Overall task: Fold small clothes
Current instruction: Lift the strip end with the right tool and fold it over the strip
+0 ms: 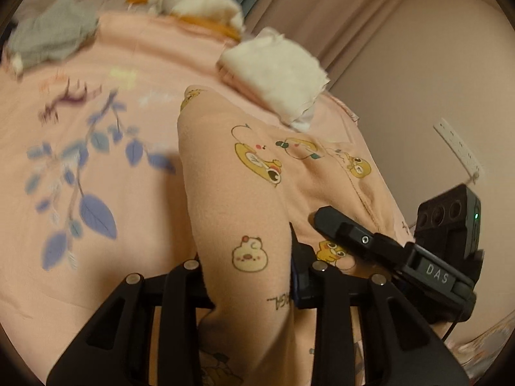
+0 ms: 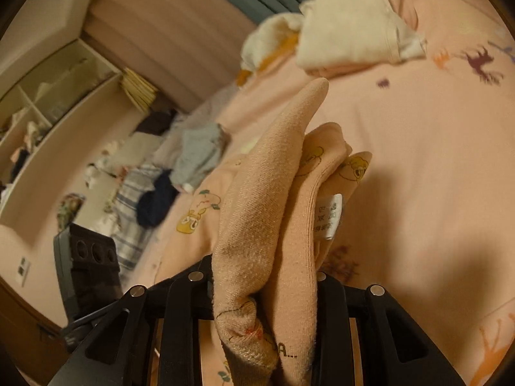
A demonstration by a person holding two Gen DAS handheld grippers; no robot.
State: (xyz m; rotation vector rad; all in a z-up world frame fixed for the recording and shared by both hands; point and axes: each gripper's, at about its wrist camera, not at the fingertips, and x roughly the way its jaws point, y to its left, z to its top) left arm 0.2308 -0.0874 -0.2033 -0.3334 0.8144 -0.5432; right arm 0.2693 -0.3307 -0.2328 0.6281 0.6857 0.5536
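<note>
Fingers of left gripper (image 1: 254, 276) and right gripper (image 2: 264, 286) both clamp peach cartoon-print cotton garment (image 1: 257, 173), lifted above pink floral bedsheet (image 1: 96, 128).

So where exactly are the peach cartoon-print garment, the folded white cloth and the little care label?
peach cartoon-print garment (image 1: 257, 167): left wrist view, on its printed front.
folded white cloth (image 1: 276, 70): left wrist view, on its top face.
care label (image 2: 331, 215): right wrist view, on the white tag.

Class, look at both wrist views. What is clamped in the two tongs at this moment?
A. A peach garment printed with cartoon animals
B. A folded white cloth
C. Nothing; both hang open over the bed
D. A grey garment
A: the peach cartoon-print garment is bunched between the fingers of the left tongs and the right tongs.
</note>
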